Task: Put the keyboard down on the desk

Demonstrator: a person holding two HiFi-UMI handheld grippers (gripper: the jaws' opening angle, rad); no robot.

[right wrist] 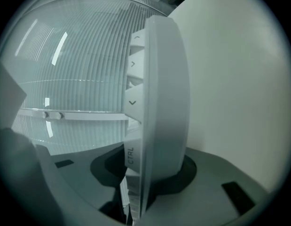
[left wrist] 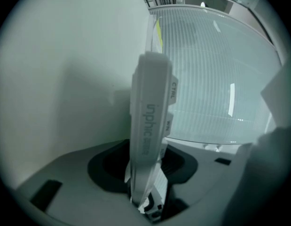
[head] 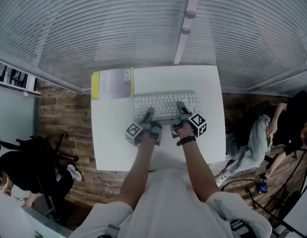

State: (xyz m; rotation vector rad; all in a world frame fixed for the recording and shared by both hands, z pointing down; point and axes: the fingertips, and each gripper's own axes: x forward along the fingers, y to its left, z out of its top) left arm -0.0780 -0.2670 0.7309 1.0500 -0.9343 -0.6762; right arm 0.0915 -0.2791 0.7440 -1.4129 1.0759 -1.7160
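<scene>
1. the left gripper [head: 149, 114] has its jaws spread, and the keyboard's [head: 165, 103] near edge stands between them with slack on either side. it is released, not pinching.
2. the right gripper [head: 181, 108] is clamped on the same near edge. in the right gripper view the board fills the gap between the jaws, with a ctrl key [right wrist: 129, 157] right at the grip.
3. each gripper points toward 12 o'clock in the head view, the left one on the board's left half and the right one on its right half.
4. the right wrist wears a black band [head: 186, 141], at 6 o'clock of the right gripper.
5. the keyboard is white and lies long side across, over the far middle of the desk [head: 113, 143]. the gripper views show its underside close to the desktop with a thin shadowed gap at the near edge. i cannot tell whether the far edge touches.
6. a grey sheet [head: 112, 83] with yellow edges lies on the desk at 10 o'clock of the keyboard, just beside its far left corner.
7. a slatted wall [head: 118, 24] rises at 12 o'clock beyond the desk.
8. wood floor [head: 64, 113] shows at 9 o'clock.
9. one person [head: 24, 167] is at 8 o'clock and another [head: 287, 118] at 3 o'clock, both well apart from the desk.
</scene>
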